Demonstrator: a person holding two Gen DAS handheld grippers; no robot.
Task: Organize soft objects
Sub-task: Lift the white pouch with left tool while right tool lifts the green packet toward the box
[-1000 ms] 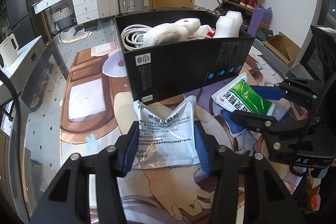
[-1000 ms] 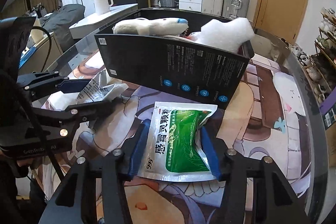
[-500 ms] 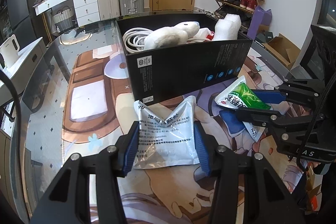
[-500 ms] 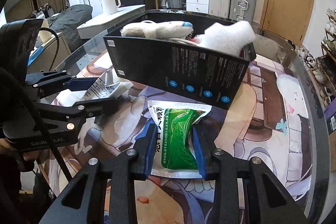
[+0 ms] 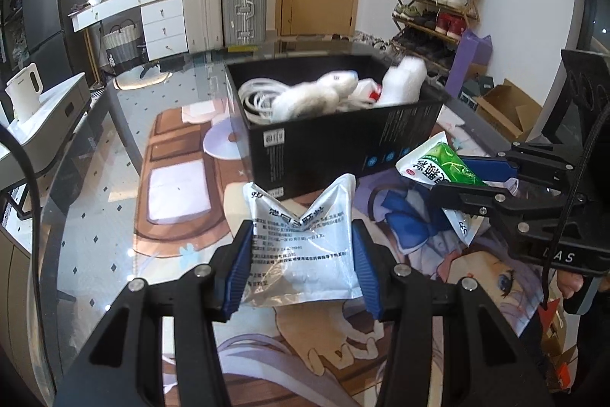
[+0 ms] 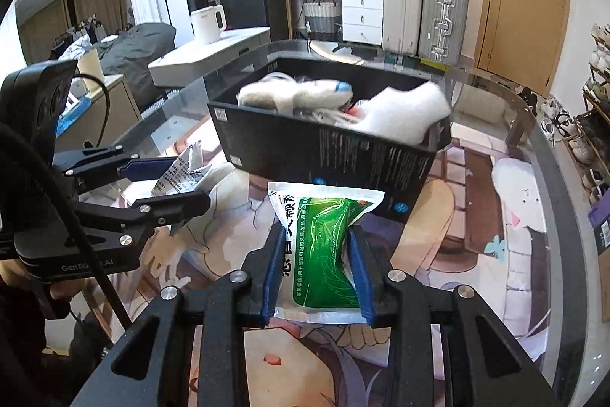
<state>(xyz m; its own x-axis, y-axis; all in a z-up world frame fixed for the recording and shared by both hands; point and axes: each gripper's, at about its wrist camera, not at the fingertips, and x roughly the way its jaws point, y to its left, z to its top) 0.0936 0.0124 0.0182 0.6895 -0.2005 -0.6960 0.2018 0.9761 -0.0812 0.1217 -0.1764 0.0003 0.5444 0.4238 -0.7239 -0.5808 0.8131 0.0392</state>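
left hand-held gripper (image 5: 303,264) clamped on the silver pouch (image 5: 301,243). right hand-held gripper (image 6: 316,267) squeezed tight on the green pouch (image 6: 324,246), both just in front of the black box (image 5: 335,140).

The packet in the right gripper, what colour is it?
The packet is green with white edges, clearest in the right wrist view.

black box (image 5: 335,143) wall ahead, stuffed toys (image 5: 309,98) crowding its open top
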